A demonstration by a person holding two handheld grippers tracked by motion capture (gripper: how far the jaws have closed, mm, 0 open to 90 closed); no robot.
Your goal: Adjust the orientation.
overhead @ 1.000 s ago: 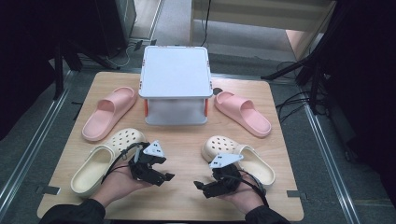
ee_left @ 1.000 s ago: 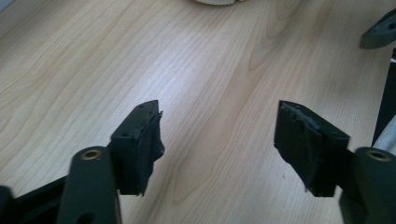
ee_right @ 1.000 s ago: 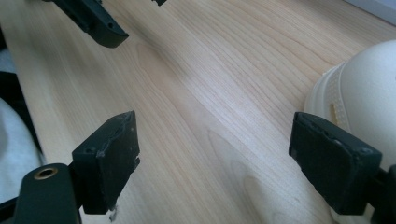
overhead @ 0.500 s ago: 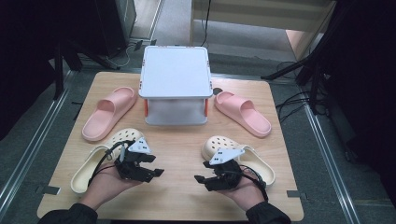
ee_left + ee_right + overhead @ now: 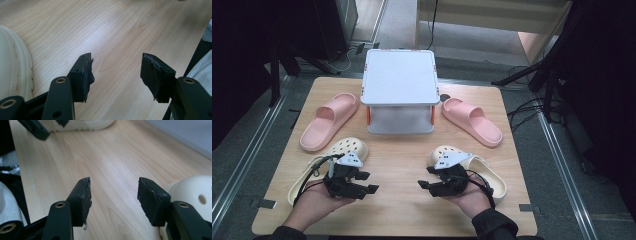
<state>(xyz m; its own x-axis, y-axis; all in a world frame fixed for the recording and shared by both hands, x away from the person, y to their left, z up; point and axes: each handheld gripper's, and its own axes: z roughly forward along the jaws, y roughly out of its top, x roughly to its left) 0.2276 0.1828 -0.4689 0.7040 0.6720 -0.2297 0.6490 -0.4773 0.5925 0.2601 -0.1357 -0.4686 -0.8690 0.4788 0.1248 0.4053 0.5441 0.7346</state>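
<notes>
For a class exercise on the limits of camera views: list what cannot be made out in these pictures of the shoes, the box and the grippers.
- White box, high view: contents hidden by its lid.
- Left cream clog, high view: middle covered by the left gripper and hand.
- Right cream clog, high view: partly behind the right gripper; in the right gripper view, cut off by the edge.
- Clog holes, left gripper view: clog cut off.

Left claw (image 5: 371,182) shifted leftward; both claws' jaws narrowed, empty.

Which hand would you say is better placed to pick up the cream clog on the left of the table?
Left: its tongs sit open beside that cream clog, while the right tongs are across the table.
</notes>
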